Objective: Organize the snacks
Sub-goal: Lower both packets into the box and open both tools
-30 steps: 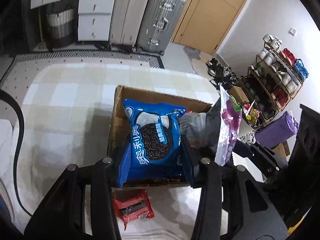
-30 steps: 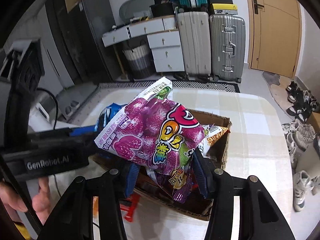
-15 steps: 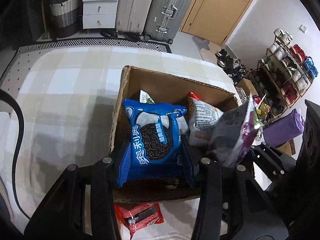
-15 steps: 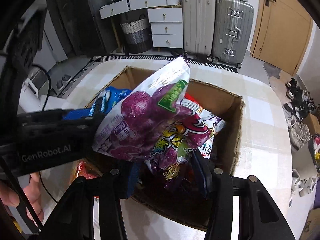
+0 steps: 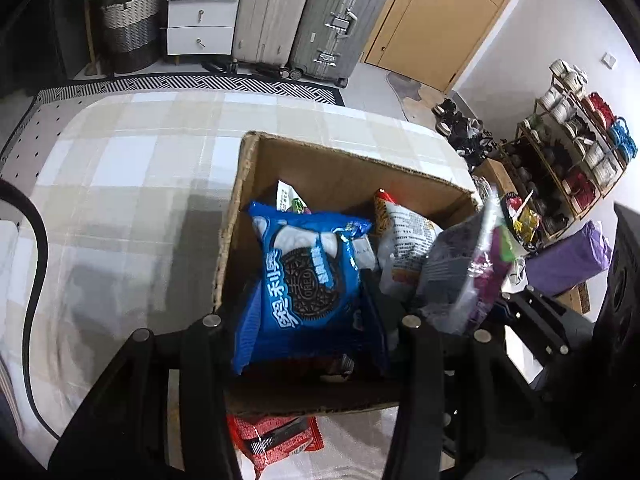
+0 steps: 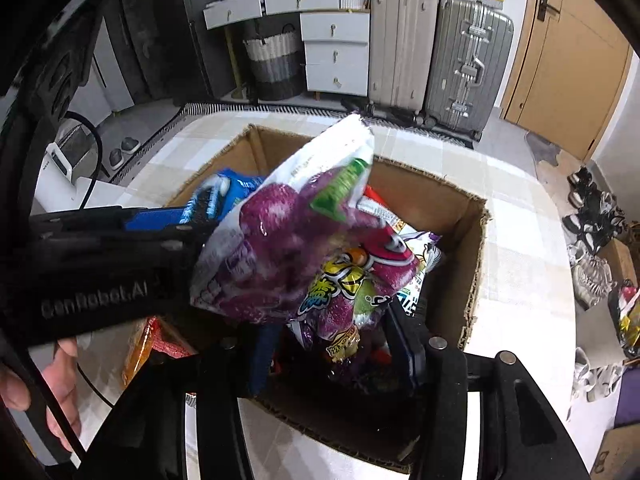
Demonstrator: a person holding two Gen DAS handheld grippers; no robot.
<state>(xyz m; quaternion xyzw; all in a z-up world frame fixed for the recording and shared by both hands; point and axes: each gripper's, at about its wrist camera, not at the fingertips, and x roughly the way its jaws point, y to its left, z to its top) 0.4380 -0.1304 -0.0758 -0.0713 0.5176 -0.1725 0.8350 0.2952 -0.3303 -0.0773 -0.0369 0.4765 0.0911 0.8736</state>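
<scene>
- The left tool [image 5: 310,336] is clamped on a blue Oreo bag [image 5: 306,280], fingers partly apart with the bag upright between them, its lower half down inside the cardboard box [image 5: 340,164].
- The right tool [image 6: 332,344] has a purple candy bag [image 6: 280,264] between its fingers; its jaws are opening, and the bag's lower end still sits between the pads, tilted toward 11 o'clock over the box.
- In the left wrist view the purple bag is at 3 o'clock of the Oreo bag, with a white chip bag [image 5: 404,236] lying in the box between them.
- The box stands on a checked table [image 5: 132,168].
- A red packet [image 5: 276,436] lies on the table at 6 o'clock of the box, just outside its near wall.
- A person's hand [image 6: 60,392] grips the left tool's handle at 8 o'clock in the right wrist view.
</scene>
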